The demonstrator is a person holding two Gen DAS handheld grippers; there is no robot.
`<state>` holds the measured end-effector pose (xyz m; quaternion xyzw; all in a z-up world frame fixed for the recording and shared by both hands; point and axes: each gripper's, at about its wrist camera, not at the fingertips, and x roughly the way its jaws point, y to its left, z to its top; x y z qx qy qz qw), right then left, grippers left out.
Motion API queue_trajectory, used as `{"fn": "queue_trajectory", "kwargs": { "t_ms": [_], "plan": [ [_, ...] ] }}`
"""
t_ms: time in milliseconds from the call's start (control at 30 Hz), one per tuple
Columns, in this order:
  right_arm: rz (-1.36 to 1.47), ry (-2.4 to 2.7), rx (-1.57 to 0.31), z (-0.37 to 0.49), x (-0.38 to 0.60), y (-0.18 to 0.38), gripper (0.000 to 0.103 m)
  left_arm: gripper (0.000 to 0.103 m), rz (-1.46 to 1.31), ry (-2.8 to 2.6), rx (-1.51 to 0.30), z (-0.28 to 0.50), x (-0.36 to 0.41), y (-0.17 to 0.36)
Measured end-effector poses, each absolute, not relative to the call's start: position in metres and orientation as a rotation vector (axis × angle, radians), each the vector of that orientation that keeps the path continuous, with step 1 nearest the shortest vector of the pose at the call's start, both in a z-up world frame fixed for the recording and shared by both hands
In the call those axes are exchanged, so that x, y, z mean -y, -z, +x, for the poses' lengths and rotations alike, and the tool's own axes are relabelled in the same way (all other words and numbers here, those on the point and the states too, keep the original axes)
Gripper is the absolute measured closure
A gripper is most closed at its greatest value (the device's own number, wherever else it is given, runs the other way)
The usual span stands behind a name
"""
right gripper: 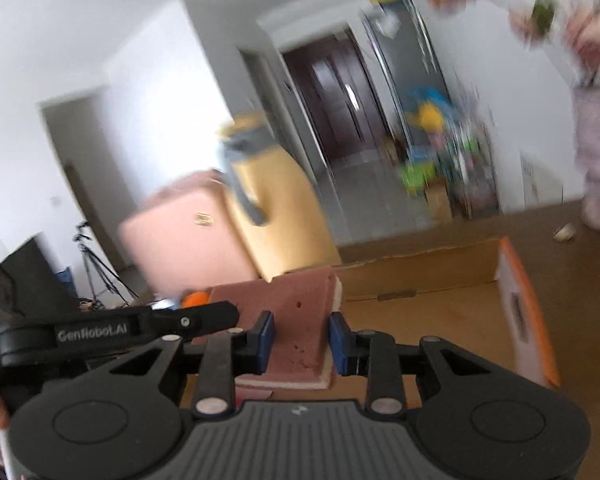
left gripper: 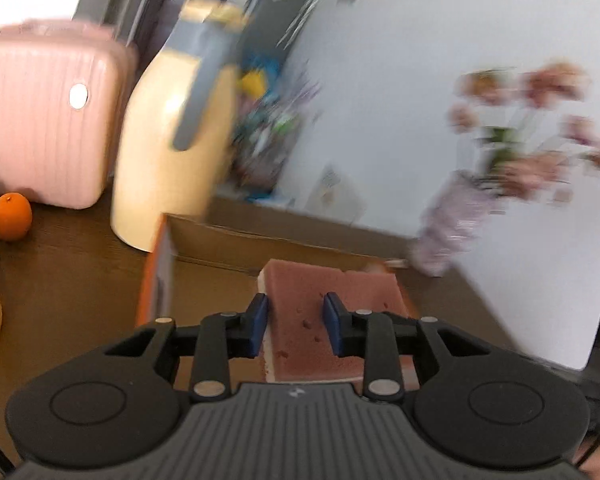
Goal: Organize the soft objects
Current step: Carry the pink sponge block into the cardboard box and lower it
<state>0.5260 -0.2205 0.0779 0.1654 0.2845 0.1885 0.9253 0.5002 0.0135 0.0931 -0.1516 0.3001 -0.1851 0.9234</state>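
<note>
My left gripper (left gripper: pixel 296 326) is shut on a reddish-brown sponge (left gripper: pixel 332 280) with a white underlayer, its blue pads pressed into the sponge's sides. In the right wrist view, my right gripper (right gripper: pixel 302 344) is likewise shut on a reddish-brown, white-backed sponge (right gripper: pixel 296 300). I cannot tell whether this is the same sponge or a second one. Both are held above an open cardboard box (left gripper: pixel 228 240) (right gripper: pixel 420 268) with an orange outer side. The left gripper's black body (right gripper: pixel 140 328) shows close beside the right one.
On the dark wooden table (left gripper: pixel 68 280) stand a cream jug with a grey handle (left gripper: pixel 172 140), a pink suitcase (left gripper: pixel 40 120) and an orange (left gripper: pixel 11 216). A vase of pink flowers (left gripper: pixel 460 216) stands right of the box by the white wall. The frames are motion-blurred.
</note>
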Motion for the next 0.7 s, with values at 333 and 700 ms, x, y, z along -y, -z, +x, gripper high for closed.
{"fn": "queue_trajectory", "kwargs": {
  "t_ms": [333, 700],
  "plan": [
    [0.465, -0.307, -0.944, 0.741, 0.190, 0.014, 0.074, 0.070, -0.096, 0.170, -0.882, 0.709, -0.001, -0.023],
    [0.383, -0.267, -0.885, 0.731, 0.193, -0.011, 0.066, 0.051, 0.016, 0.190, -0.811, 0.691, -0.005, -0.027]
  ]
}}
